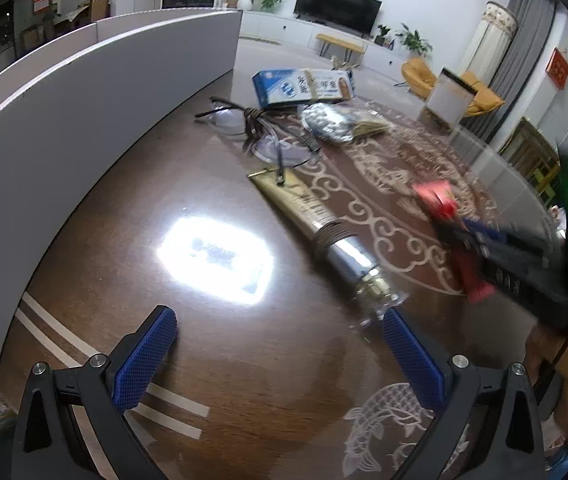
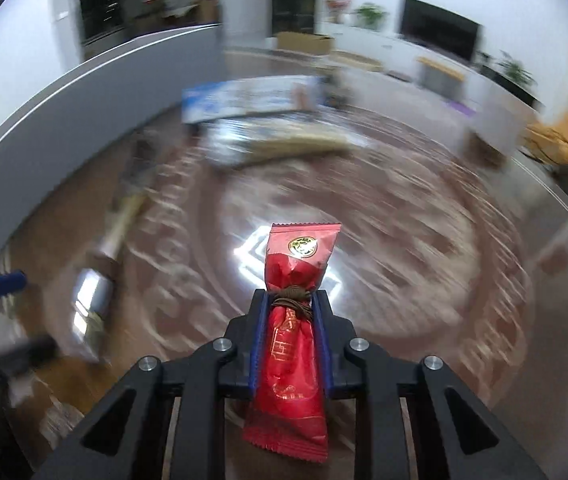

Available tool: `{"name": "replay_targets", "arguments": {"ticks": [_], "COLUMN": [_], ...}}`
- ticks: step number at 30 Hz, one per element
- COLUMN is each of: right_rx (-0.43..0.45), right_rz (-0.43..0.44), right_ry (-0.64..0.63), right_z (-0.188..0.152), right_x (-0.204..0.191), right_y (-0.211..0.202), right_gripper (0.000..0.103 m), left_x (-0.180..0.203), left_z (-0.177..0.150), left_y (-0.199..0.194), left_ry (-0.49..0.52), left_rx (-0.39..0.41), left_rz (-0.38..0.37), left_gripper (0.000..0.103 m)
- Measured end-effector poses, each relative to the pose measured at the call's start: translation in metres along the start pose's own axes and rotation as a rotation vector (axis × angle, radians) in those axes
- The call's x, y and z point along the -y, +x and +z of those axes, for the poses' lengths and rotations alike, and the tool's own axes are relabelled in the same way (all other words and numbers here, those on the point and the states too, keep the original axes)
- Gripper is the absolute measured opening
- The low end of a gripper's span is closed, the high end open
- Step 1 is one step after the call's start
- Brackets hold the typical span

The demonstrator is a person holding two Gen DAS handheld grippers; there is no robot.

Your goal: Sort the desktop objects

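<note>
Fingers of the right gripper (image 2: 289, 300) squeeze a red packet (image 2: 298, 320) tight in the middle, right where a brown string is tied around it. Its top pokes out past the fingertips and its bottom hangs back toward the camera. Everything on the table (image 2: 424, 280) past the packet looks smeared and blurry.

The left gripper (image 1: 280, 334) has its blue fingers spread wide apart, with nothing between them (just shiny brown table (image 1: 124, 208)). Just ahead of its right finger lies a gold and silver tube (image 1: 324, 224). Farther ahead sit glasses (image 1: 260, 136), a silver bag (image 1: 330, 122) and a blue box (image 1: 302, 86). Off to the right of the fingers, the right gripper shows as a blur with the red packet.
</note>
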State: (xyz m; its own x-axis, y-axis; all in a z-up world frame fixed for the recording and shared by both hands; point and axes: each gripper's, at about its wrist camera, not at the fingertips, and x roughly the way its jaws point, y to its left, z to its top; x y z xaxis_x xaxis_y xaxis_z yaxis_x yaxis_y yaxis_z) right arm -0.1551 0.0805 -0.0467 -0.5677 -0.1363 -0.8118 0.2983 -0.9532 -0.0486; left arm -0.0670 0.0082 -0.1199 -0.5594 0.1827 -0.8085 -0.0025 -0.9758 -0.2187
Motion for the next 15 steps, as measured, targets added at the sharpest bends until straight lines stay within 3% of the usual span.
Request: {"name": "replay_targets", "arguments": {"ticks": [2,4,6,9,15], "right_rx": [0.022,0.045,0.045,0.036,0.024], "right_rz": [-0.025,-0.034,-0.036,-0.028,-0.042], "right_ry": [0.034,0.068,0.113,0.13,0.119], "right_z": [-0.017,-0.025,-0.029,-0.028,-0.028], "right_x": [0.015,0.023,0.029,0.027,0.023], "right_y": [-0.008,-0.013,-0.013,-0.014,-0.011], "right_gripper": [0.026,0.038,0.059,0.078,0.082], "left_x": [-0.001,-0.005,-0.008,-0.003,0.027], "left_z": [0.003,0.008,0.017,0.033,0.043], "left_y": [-0.003,-0.004,0.004,0.022,0.048], "left_ry": [-0.019,-0.067,-0.12,-0.12,0.068], "left_rx": [0.014,0.034,0.026,-0.005,-0.042], "left_rz": [-0.032,-0.074,-0.069,-0.007,0.197], "left_gripper": [0.103,0.103,0.103,0.103,0.103]}}
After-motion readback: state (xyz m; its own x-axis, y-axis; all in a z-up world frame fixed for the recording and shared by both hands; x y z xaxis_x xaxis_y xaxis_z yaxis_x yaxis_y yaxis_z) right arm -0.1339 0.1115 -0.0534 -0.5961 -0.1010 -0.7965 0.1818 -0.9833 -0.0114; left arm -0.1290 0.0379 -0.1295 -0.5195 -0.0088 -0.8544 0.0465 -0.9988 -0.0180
